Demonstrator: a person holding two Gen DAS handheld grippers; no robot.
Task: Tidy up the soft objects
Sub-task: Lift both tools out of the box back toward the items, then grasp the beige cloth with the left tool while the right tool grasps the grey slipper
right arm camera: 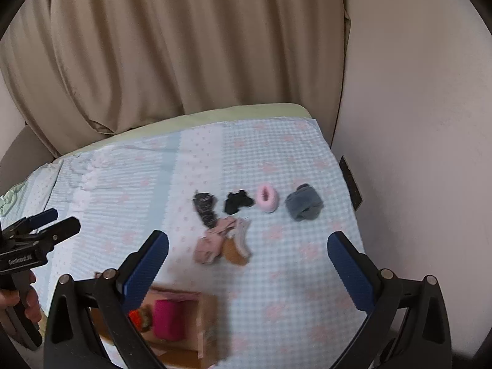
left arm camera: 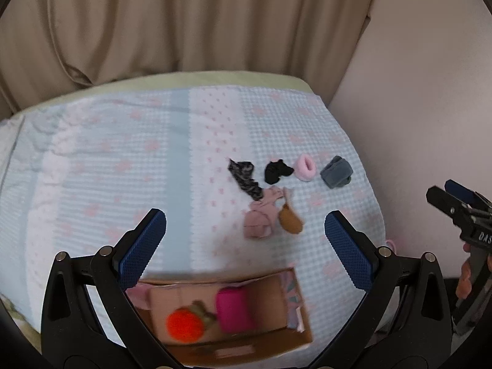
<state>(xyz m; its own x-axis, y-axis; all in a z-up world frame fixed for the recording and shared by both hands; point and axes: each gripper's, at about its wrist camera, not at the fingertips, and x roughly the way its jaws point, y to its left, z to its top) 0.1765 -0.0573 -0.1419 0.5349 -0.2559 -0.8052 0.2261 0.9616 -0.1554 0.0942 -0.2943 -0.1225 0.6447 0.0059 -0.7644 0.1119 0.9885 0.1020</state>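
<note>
Soft items, loose, lying on the bed's blue-and-pink checked cover (left arm camera: pixel 123 166) toward its right side:
- Far row, left to right: patterned dark sock (left arm camera: pixel 244 178), black sock (left arm camera: pixel 276 170), pink rolled sock (left arm camera: pixel 305 167), grey bundle (left arm camera: pixel 336 172). All apart from one another.
- Nearer cluster: dusty-pink garment (left arm camera: pixel 259 218) touching a tan piece (left arm camera: pixel 290 220); the patterned sock's lower end reaches the garment.

Cardboard box (left arm camera: pixel 289 301), open, at the bed's near edge. Contents: orange ball (left arm camera: pixel 184 326), magenta roll (left arm camera: pixel 233 309), a brownish item between them, blurred.

Left tool (left arm camera: pixel 246 246): fingers spread wide, holding nothing, above the box.
Right tool (right arm camera: pixel 247 261): fingers spread wide, holding nothing, above the cover near the cluster; box at its lower left.

Beige curtain (left arm camera: pixel 184 21) behind the bed; plain wall (left arm camera: pixel 430 92) to the right.
</note>
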